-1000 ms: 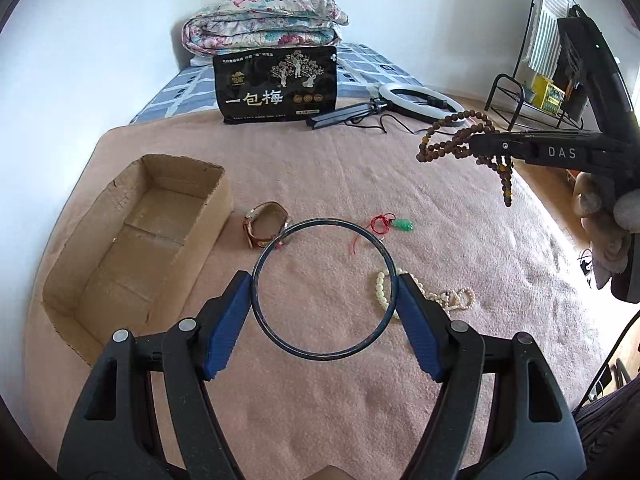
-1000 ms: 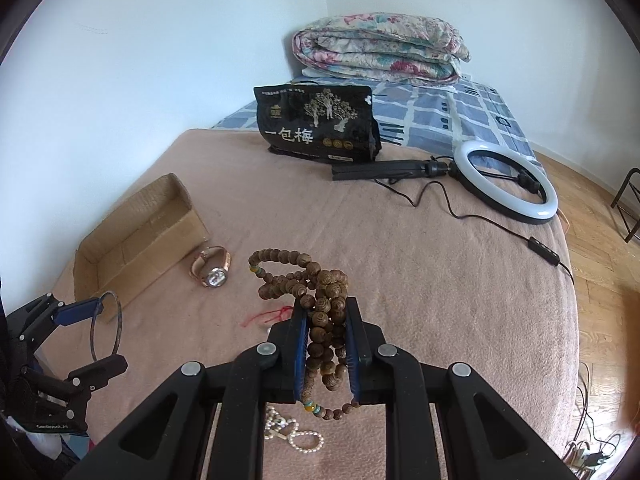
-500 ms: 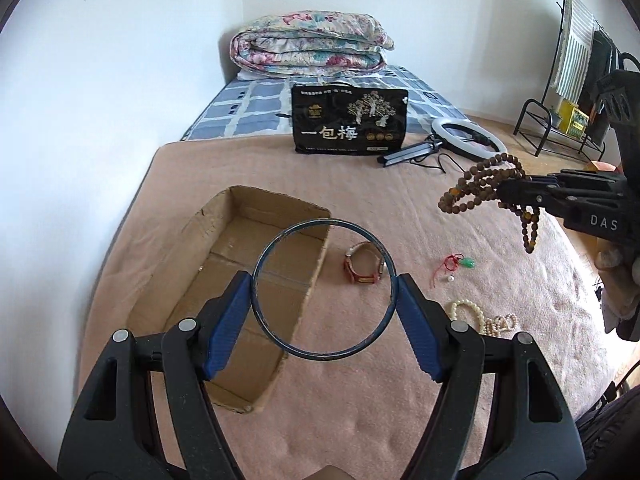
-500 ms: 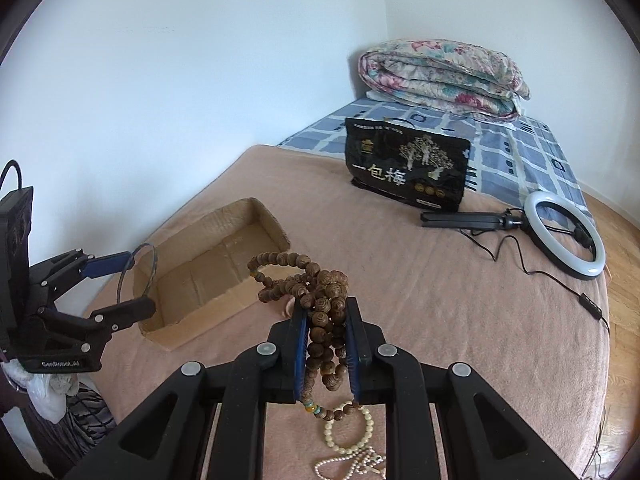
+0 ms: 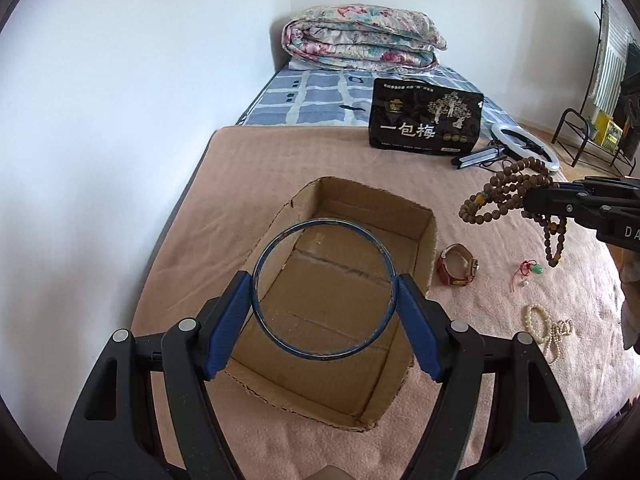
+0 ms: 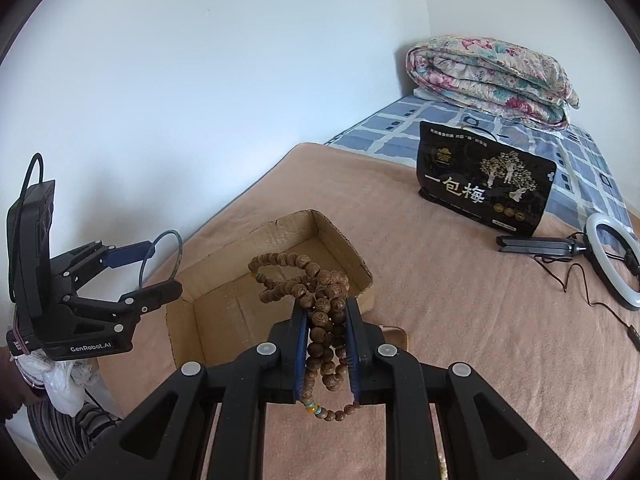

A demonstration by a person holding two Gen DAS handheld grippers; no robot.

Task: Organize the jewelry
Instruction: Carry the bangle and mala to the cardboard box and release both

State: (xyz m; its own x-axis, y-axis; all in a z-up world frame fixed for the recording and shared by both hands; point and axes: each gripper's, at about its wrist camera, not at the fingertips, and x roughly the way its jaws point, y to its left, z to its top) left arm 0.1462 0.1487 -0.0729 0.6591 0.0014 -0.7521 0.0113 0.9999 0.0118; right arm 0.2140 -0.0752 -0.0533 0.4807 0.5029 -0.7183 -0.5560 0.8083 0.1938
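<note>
Hovering bangle (image 5: pixel 324 289) above cardboard box (image 5: pixel 424 236)

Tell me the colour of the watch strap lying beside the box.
Reddish-brown strap on the watch, clearest in the left wrist view, just right of the cardboard box.

Folded floral quilt (image 5: pixel 362 38), black snack bag (image 5: pixel 426 122), ring light (image 6: pixel 610 266), metal rack (image 5: pixel 592 140)

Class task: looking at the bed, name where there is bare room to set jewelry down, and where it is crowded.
Free: the floor of the cardboard box; the blanket between box and black snack bag. Crowded: right of the box, where the watch, red-string charm and pearl strands lie close together.
</note>
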